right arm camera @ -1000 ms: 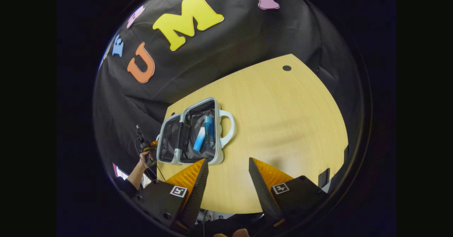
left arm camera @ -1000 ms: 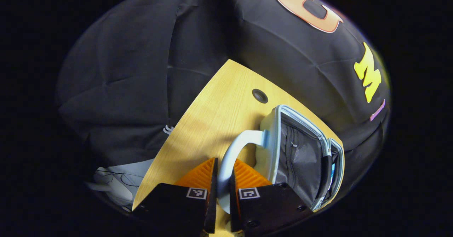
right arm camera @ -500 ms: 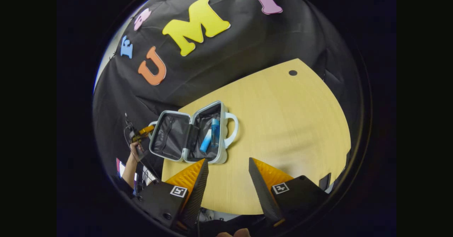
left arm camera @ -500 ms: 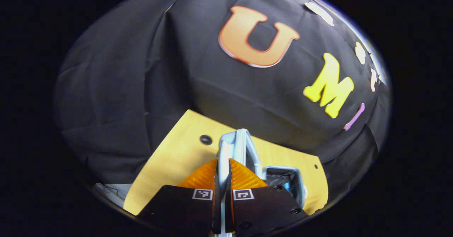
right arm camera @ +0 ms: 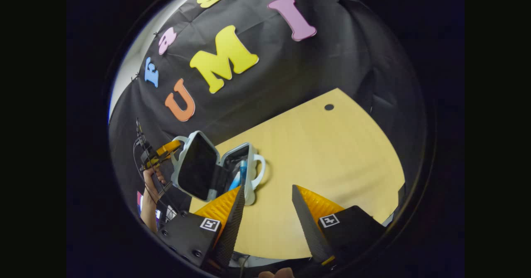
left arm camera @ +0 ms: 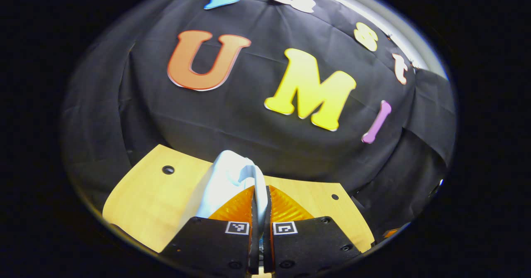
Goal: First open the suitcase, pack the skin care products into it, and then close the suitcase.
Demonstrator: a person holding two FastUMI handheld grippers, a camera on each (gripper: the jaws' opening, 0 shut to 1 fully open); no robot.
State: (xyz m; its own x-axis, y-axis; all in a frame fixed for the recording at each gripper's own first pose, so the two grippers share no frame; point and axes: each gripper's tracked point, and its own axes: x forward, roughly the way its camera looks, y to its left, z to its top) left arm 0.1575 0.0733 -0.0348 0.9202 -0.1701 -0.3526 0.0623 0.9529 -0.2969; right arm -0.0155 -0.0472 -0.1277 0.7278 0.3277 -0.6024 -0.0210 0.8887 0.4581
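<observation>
The small pale-blue suitcase (right arm camera: 250, 180) sits at the table's left end, its dark-lined lid (right arm camera: 195, 168) raised steeply over the base half. Blue skin care tubes (right arm camera: 240, 173) lie in the base. In the left gripper view my left gripper (left arm camera: 260, 201) is shut on the lid's handle (left arm camera: 258, 180), with the lid's pale outer shell (left arm camera: 222, 182) just beyond. The right gripper view shows that left gripper (right arm camera: 168, 149) at the lid's far edge, held by a hand (right arm camera: 148, 186). My right gripper (right arm camera: 265, 199) is open, holding nothing, over the table just right of the suitcase.
The wooden table (right arm camera: 332, 153) stretches bare to the right of the suitcase, with a cable hole (right arm camera: 329, 107) near its far corner. The left gripper view shows two such holes (left arm camera: 168, 169) (left arm camera: 331, 196) and the black cloth wall close behind.
My left gripper, holding the lid's handle, has swung the lid up from lying flat open to standing steeply over the base. My right gripper stays open and has barely moved.
</observation>
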